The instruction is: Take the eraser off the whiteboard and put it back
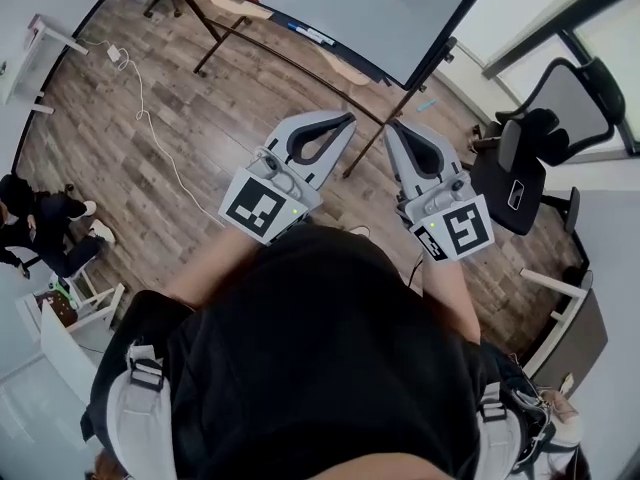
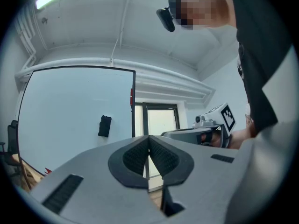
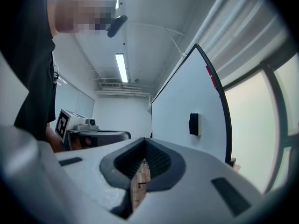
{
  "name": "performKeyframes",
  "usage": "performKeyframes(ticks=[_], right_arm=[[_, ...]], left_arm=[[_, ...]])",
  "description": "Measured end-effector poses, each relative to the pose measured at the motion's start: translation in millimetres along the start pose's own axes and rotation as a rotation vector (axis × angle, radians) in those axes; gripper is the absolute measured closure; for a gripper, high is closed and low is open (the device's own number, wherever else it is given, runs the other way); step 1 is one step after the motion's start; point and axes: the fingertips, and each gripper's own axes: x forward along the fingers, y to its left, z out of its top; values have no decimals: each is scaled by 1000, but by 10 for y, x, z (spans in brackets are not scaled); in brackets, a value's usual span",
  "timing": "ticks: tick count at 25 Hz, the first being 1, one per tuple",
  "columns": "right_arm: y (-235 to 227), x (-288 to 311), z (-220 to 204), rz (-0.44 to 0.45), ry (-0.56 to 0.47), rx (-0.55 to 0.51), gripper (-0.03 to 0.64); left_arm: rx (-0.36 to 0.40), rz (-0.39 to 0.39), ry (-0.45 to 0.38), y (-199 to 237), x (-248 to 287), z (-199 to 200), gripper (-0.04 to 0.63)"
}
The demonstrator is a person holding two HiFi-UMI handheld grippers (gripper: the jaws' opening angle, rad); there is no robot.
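Two claws, both shut and empty: the left gripper [image 2: 148,139] has its tips pressed together with nothing between them, and the right gripper [image 3: 144,143] is the same. The eraser [image 2: 104,126] hangs on the whiteboard [image 2: 70,101]. It is ahead of the left claw and off to its left, ahead of the right claw and off to its right, and well apart from both. It is a small dark block. I judge it light, with a stiff body and perhaps a soft face. Its two long edges seem the best place for the jaws to close on. I can read no brand or writing; each marker cube [image 1: 262,206] carries only a square pattern.
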Motion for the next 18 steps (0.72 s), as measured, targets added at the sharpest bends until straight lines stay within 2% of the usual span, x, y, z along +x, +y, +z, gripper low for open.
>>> performKeyframes(ticks=[9, 18], right_arm=[[210, 619, -34, 39, 5, 13, 615], [453, 1587, -119, 65, 29, 7, 615]], left_arm=[[-17, 58, 6, 596, -337, -6, 600], [-28, 84, 0, 1512, -702, -50, 600]])
